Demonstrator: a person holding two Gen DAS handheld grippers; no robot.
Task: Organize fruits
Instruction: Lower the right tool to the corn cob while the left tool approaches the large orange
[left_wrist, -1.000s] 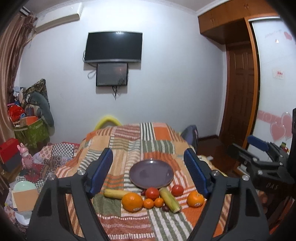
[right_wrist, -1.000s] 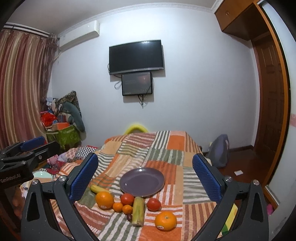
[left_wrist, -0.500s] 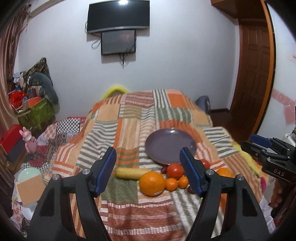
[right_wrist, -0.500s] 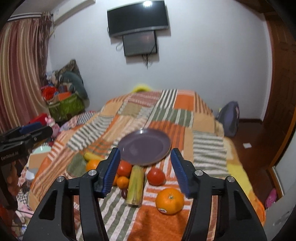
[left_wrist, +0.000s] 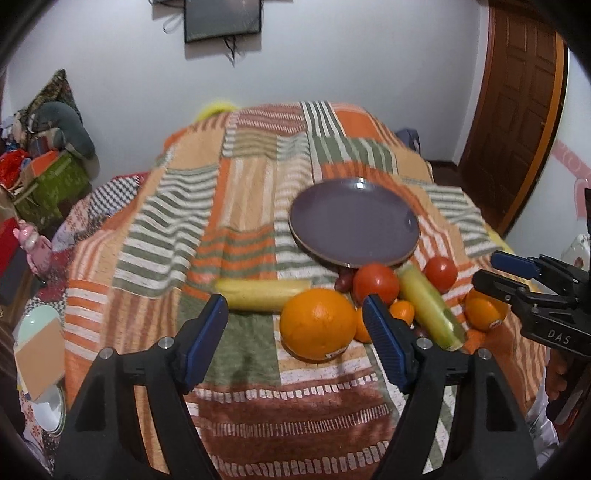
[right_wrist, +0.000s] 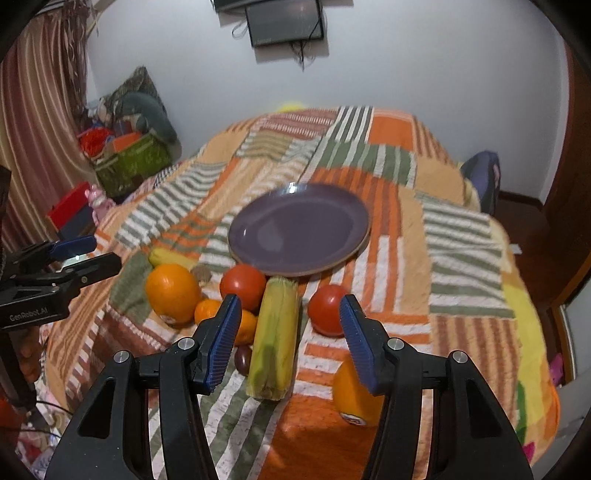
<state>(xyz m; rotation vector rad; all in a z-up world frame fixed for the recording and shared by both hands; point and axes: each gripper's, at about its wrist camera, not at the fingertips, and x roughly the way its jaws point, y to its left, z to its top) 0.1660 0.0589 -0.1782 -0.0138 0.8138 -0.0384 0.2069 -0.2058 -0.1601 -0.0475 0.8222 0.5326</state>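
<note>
A: What is on the bed (left_wrist: 236, 206)?

B: A striped blanket (right_wrist: 458, 236) covers it. A purple plate (right_wrist: 299, 232) lies in the middle of the frame, with nothing on it. The fruit sits in a bunch just below the plate.

A: Which fruit?

B: In the left camera view, a big orange (left_wrist: 317, 323) is low in the middle. A yellow corn cob (left_wrist: 262, 293) lies flat to its left. A red tomato (left_wrist: 376, 282) sits just above the orange, near the plate's edge. A second tomato (left_wrist: 439, 272) is further right. A green corn cob (left_wrist: 430, 308) lies tilted between the two tomatoes. Another orange (left_wrist: 484, 308) sits at the right, partly behind the other gripper. Two small oranges (right_wrist: 208, 309) are tucked beside the big one.

A: What is the left gripper (left_wrist: 295, 328) doing?

B: It is wide open and holds nothing. Its blue fingers (left_wrist: 207, 339) sit at the bottom of the frame. The big orange shows in the gap between them, near the right finger. I cannot tell if they touch it.

A: And the right gripper (right_wrist: 288, 328)?

B: It is open too, and holds nothing. In its own view the green corn cob (right_wrist: 275, 332) shows between its fingers. A tomato (right_wrist: 327, 308) is just by the right finger. A small dark fruit (right_wrist: 243, 358) lies by the left one.
</note>
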